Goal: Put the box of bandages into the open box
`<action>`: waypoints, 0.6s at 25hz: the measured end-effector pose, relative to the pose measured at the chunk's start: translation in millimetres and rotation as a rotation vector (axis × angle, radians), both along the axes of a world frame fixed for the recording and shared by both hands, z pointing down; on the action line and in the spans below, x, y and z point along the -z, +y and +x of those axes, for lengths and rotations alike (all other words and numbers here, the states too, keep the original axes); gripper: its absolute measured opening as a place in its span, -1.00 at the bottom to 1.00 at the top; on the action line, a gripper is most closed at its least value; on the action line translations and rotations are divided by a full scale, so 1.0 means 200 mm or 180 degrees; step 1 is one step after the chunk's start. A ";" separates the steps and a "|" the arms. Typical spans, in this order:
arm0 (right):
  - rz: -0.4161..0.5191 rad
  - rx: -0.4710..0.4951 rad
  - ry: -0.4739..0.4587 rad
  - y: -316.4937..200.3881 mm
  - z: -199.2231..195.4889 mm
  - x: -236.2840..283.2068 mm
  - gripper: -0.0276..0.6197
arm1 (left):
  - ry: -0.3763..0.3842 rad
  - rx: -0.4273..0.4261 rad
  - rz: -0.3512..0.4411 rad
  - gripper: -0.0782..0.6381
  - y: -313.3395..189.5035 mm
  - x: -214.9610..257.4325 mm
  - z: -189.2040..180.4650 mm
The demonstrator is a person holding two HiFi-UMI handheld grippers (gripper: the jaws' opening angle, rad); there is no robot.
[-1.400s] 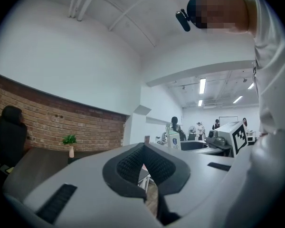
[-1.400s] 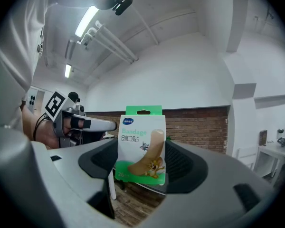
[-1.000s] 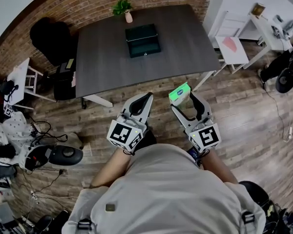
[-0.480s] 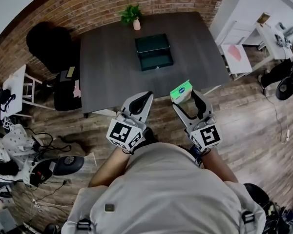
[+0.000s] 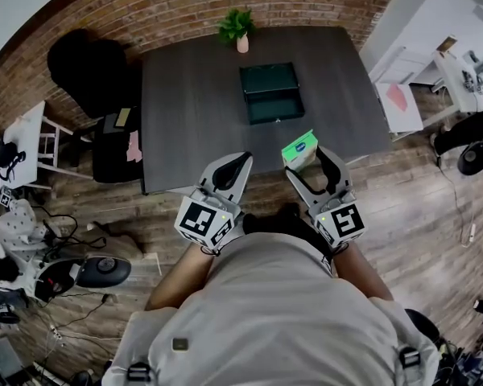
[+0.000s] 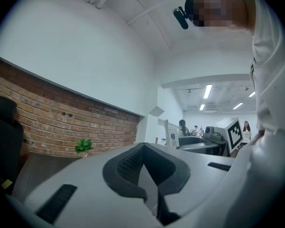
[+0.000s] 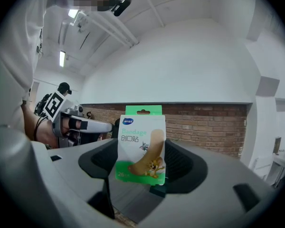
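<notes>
The bandage box (image 5: 299, 149), green and white with a cartoon print, is held upright between the jaws of my right gripper (image 5: 307, 156), above the wood floor just short of the dark table's (image 5: 185, 111) near edge. In the right gripper view the bandage box (image 7: 142, 144) fills the gap of the shut right gripper (image 7: 145, 163). The open dark green box (image 5: 271, 92) lies on the table, ahead and slightly left of the bandage box. My left gripper (image 5: 243, 162) is shut with nothing in it, level with the right one. In the left gripper view the left gripper (image 6: 143, 148) points over the table.
A small potted plant (image 5: 240, 29) stands at the table's far edge by the brick wall. A black chair (image 5: 84, 63) and a black case (image 5: 113, 139) sit left of the table, a white side table (image 5: 398, 107) to its right. Cables and gear (image 5: 56, 256) litter the floor at left.
The table and the open box have drawn nearer and shifted right in the head view as the person walks up. Both grippers keep their pose, the right still holding the bandage box.
</notes>
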State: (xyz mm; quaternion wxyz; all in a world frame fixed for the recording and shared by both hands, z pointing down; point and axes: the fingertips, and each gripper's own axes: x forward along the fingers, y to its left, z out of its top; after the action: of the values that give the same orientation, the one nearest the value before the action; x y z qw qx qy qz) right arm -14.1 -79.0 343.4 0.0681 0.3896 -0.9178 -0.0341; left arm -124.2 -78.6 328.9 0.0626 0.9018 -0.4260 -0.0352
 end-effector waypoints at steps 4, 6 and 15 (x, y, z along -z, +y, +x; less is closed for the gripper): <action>-0.0053 0.0065 0.0043 -0.11 -0.06 0.00 0.01 | 0.0020 0.0017 -0.0058 -0.74 -0.08 0.02 -0.05; -0.0077 0.0126 0.0054 -0.14 -0.08 -0.03 0.01 | 0.0015 0.0064 -0.0060 -0.74 -0.11 0.02 -0.06; -0.0281 0.0454 0.0088 -0.43 -0.12 -0.13 0.01 | -0.0049 0.0322 -0.0175 -0.74 -0.37 -0.04 -0.09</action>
State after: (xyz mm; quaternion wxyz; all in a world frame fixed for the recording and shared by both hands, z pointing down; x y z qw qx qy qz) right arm -37.5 -164.7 370.4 0.0953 0.3194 -0.9428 -0.0038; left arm -141.7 -152.6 336.1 0.0823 0.8773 -0.4724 -0.0197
